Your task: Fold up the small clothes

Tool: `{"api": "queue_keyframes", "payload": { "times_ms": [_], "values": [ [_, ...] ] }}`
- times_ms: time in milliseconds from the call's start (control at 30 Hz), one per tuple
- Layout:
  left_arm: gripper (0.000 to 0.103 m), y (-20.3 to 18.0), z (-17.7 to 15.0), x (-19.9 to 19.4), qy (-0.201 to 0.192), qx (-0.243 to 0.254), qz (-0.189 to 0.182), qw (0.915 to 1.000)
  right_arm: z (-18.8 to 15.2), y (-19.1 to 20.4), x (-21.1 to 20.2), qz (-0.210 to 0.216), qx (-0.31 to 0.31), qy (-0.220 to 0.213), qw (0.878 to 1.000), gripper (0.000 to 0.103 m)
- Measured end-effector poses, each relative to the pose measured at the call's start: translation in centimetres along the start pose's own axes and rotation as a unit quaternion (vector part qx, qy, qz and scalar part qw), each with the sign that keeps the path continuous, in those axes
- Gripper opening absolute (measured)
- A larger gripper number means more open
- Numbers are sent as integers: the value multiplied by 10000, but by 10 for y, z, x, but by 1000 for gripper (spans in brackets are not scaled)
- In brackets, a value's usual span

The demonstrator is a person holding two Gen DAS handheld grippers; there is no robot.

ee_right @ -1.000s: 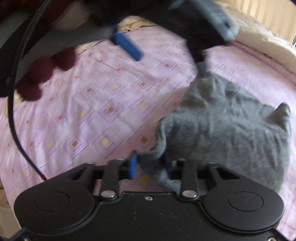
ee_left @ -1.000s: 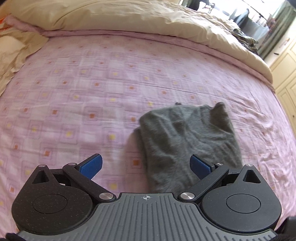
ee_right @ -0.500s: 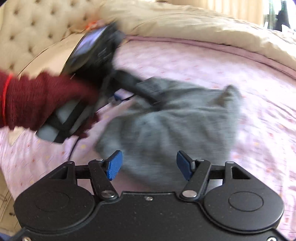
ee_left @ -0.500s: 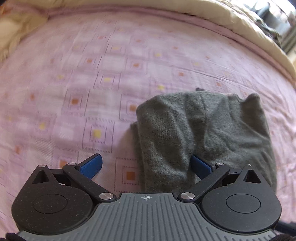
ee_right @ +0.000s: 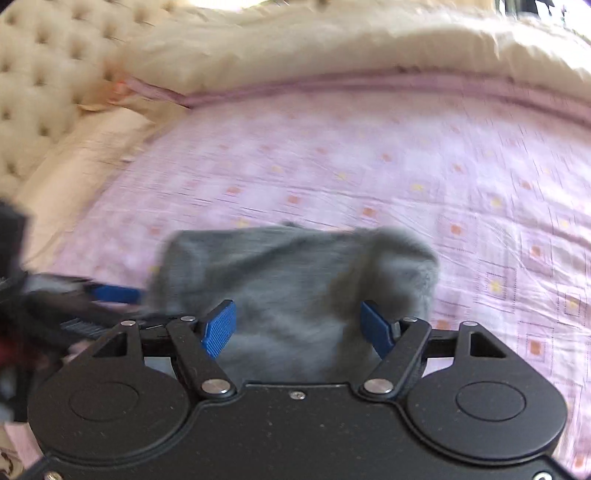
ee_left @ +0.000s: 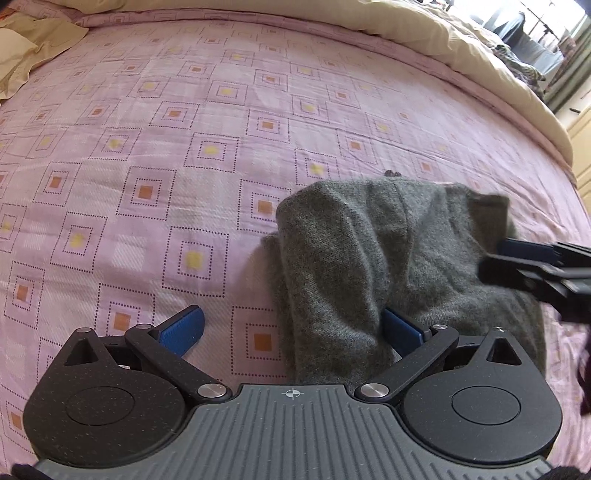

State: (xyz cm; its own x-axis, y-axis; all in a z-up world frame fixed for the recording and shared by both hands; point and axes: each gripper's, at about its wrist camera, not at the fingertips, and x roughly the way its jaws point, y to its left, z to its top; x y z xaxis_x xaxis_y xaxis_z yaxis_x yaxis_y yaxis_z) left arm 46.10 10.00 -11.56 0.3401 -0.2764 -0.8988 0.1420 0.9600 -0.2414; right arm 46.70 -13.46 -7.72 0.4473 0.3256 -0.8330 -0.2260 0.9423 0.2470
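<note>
- Grey knit garment lies folded into a rough rectangle on the pink patterned bedsheet, toward the near right part of the bed.
- Left gripper low over the sheet at the garment's near left edge; blue pads spread wide, one pad over bare sheet, the other against the knit. Nothing pinched.
- Right gripper at the garment's near edge, jaws apart, knit showing between the blue pads; it grips nothing. This view is blurred.
- In the left wrist view the right gripper reaches in over the garment's right side.
- Cream duvet bunched along the far side; tufted headboard beyond the pillow end.
</note>
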Motion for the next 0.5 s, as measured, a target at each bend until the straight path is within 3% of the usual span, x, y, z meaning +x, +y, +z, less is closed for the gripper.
{"api": "queue_keyframes", "payload": {
  "times_ms": [100, 267, 400, 500],
  "values": [
    [103, -2, 0, 2, -10, 62, -2, 10000, 7, -23, 20, -248, 355, 271, 9987, 76],
    [103, -1, -1, 0, 42, 73, -53, 10000, 10, -33, 4, -571, 702, -36, 9959, 76],
    [103, 5, 5, -8, 144, -182, -288, 9993, -12, -41, -28, -364, 1222, -359, 9912, 81],
    [102, 11, 13, -14, 104, -347, -564, 9977, -36, -44, -45, -93, 1551, -371, 9872, 84]
  ]
}}
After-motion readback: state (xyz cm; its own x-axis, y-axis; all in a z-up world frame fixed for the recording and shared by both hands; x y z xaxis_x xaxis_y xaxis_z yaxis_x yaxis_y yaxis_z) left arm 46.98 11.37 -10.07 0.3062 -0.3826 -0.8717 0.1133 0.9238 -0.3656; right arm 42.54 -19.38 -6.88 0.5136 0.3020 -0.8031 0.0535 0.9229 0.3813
